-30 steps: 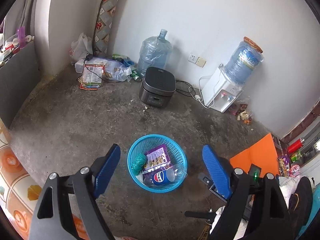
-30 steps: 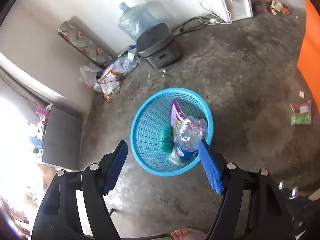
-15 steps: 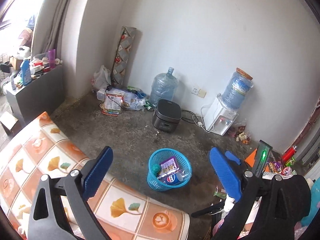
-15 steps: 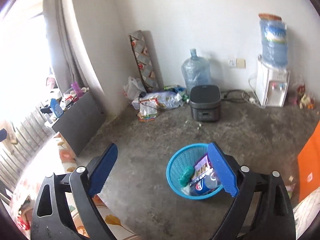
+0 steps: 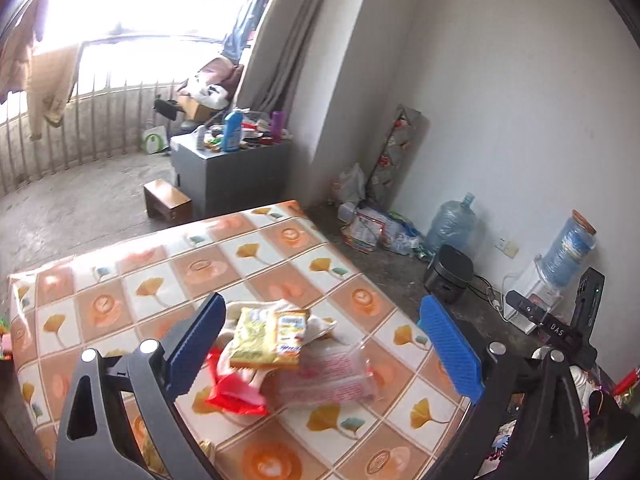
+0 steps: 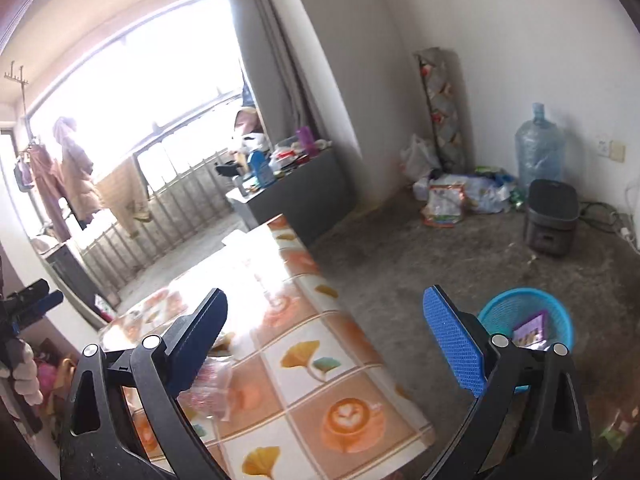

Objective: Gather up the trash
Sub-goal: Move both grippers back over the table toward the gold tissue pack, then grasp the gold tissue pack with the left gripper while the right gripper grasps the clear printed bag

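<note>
Left gripper (image 5: 320, 348): blue fingers (image 5: 450, 350) spread wide, nothing clamped; it hangs over the trash pile on the table.
Red wrapper (image 5: 236, 394): crumpled, at the pile's left, near the table's near edge.
Yellow snack packet (image 5: 270, 336): lies flat on top of the pile, long axis running left to right, slightly tilted; it rests on white crumpled paper (image 5: 320, 326).
Clear plastic bag (image 5: 328, 378): red print, just right of the yellow packet, touching it; blurred.
Table (image 5: 160, 280): covered by a checked cloth with orange leaves and coffee cups; the trash sits toward its near right corner.
Right gripper (image 6: 326, 336): fingers (image 6: 452, 344) wide apart, empty, above the table's right edge.
Blue basket (image 6: 560, 320): on the grey concrete floor, right of the table and apart from it; a purple packet (image 6: 530, 330) stands inside; the rest is hidden.
Room: white walls, a dark rice cooker (image 6: 552, 216), a water jug (image 6: 540, 148) and a litter heap (image 6: 460, 196) by the far wall.
</note>
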{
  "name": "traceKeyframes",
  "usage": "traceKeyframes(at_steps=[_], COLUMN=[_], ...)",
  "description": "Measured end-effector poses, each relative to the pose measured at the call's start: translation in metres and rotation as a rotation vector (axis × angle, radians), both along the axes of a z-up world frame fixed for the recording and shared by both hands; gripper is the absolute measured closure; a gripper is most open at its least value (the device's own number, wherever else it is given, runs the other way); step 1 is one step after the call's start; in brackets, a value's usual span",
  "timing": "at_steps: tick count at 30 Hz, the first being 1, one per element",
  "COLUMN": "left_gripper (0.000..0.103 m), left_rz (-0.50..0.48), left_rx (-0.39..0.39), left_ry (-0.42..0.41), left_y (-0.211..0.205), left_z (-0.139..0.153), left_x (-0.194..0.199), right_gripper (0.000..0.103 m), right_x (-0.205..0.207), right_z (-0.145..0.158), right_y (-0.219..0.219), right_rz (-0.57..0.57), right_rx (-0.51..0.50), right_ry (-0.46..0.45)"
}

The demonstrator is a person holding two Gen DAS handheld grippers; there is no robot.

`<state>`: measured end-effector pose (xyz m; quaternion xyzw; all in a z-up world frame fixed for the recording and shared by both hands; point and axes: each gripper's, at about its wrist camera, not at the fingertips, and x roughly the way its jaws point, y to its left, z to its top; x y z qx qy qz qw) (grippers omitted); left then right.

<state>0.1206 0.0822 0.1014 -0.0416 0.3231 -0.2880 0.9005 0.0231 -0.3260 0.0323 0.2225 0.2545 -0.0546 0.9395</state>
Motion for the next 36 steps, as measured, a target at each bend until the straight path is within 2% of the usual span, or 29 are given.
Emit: traceKeyframes(at_steps=[6, 11, 14, 19, 21, 25, 31, 34, 36], left_gripper=[0.007, 0.007, 0.007, 0.007, 0.007, 0.007, 0.007, 0.008, 0.012], left_rz=[0.120, 0.177, 0.204, 0.249, 0.268, 0.274, 0.265, 0.255, 0.258], left_rx=[-0.002, 0.037, 0.062, -0.002, -0.041, -0.054, 0.061, 0.084, 0.108], left_ry=[0.114, 0.189, 0.269, 0.486, 0.530, 0.509, 0.411, 0.383, 0.367], left_y=[0.058, 0.080, 0.090, 0.108, 0.114, 0.109, 0.088, 0.082, 0.079], left_z=[-0.041, -0.072, -0.096, -0.146, -0.158, -0.161, -0.162, -0.163, -0.165], left_x=[-0.020, -0.036, -0.039, -0.027, -0.020, -0.007, 0.010, 0.016, 0.019], right_gripper=[0.013, 0.020, 0.022, 0.024, 0.025, 0.025, 0.028, 0.032, 0.035], right_x=[0.025, 0.048, 0.057, 0.065, 0.067, 0.068, 0.071, 0.073, 0.076], right_z=[-0.005, -0.008, -0.010, -0.017, -0.019, -0.022, -0.035, -0.044, -0.053], right_y=[0.053, 0.092, 0.110, 0.130, 0.133, 0.133, 0.131, 0.127, 0.124], right_rz=[0.163, 0.284, 0.328, 0.373, 0.380, 0.369, 0.336, 0.323, 0.311], right_rx=[0.070, 0.082, 0.082, 0.080, 0.076, 0.060, 0.047, 0.060, 0.081], right_ry=[0.038, 0.086, 0.111, 0.156, 0.175, 0.198, 0.262, 0.302, 0.340])
